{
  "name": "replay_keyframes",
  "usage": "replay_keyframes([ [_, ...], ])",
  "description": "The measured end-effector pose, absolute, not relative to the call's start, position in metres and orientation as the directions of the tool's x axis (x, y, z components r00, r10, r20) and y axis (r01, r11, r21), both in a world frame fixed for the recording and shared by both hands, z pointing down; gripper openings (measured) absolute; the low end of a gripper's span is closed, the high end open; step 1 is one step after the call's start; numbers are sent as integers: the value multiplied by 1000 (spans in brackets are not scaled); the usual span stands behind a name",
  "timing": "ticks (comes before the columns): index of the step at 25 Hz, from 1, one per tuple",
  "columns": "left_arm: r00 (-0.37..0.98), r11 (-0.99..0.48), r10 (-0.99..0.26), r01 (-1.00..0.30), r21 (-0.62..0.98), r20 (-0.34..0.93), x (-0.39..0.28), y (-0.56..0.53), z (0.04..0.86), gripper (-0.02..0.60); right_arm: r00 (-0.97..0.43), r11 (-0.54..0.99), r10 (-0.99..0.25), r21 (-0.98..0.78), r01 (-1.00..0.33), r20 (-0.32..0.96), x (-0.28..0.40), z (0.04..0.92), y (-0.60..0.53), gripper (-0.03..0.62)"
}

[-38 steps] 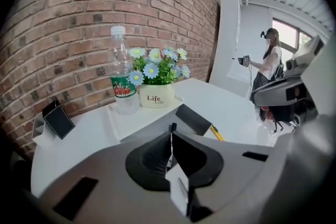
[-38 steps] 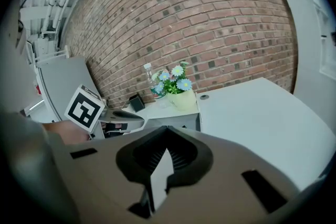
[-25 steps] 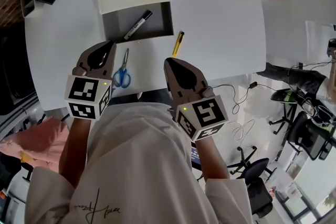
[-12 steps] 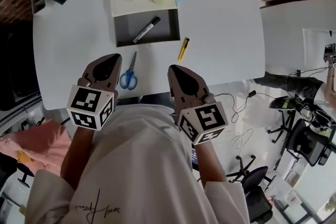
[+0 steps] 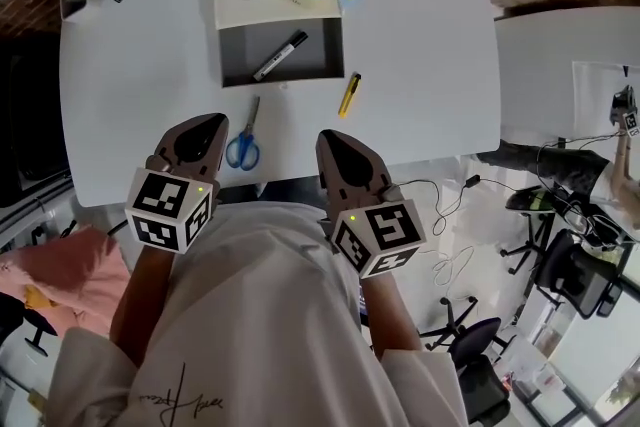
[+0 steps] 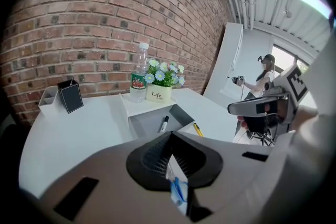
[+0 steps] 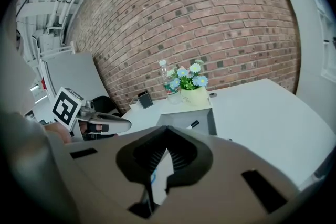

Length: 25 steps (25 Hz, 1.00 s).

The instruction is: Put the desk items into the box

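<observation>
Little changed in last second: left gripper (image 5: 214, 119) still just beside scissors (image 5: 243, 141); right gripper (image 5: 326, 136) still short of pen (image 5: 348, 95); both jaws closed, empty; marker (image 5: 280, 56) in box (image 5: 312, 67); scissors, pen on desk (image 5: 140, 85); next pick not begun.

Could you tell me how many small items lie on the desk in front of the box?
2: the blue-handled scissors near the box's left front corner, and a yellow pen-like item near its right front corner. The near desk edge is partly hidden.
</observation>
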<state>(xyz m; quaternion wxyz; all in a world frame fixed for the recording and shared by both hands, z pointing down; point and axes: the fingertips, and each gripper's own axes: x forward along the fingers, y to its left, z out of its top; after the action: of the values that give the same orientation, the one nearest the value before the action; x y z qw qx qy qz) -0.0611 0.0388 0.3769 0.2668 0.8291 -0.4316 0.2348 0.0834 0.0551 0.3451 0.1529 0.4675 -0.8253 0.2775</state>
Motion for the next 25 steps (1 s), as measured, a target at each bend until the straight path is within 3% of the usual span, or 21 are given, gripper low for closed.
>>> replay_keyframes([
  [9, 503, -478, -596, -848, 227, 626, -63, 39, 382, 5, -494, 400, -672, -290, -869, 552, 93, 362, 52, 25],
  [14, 469, -532, -586, -838, 123, 660, -64, 43, 386, 5, -464, 360, -666, -292, -886, 584, 98, 380, 51, 25],
  [25, 482, -535, -565, -832, 147, 670, -56, 56, 396, 5, -397, 316, -656, -245, -917, 642, 126, 412, 38, 26],
])
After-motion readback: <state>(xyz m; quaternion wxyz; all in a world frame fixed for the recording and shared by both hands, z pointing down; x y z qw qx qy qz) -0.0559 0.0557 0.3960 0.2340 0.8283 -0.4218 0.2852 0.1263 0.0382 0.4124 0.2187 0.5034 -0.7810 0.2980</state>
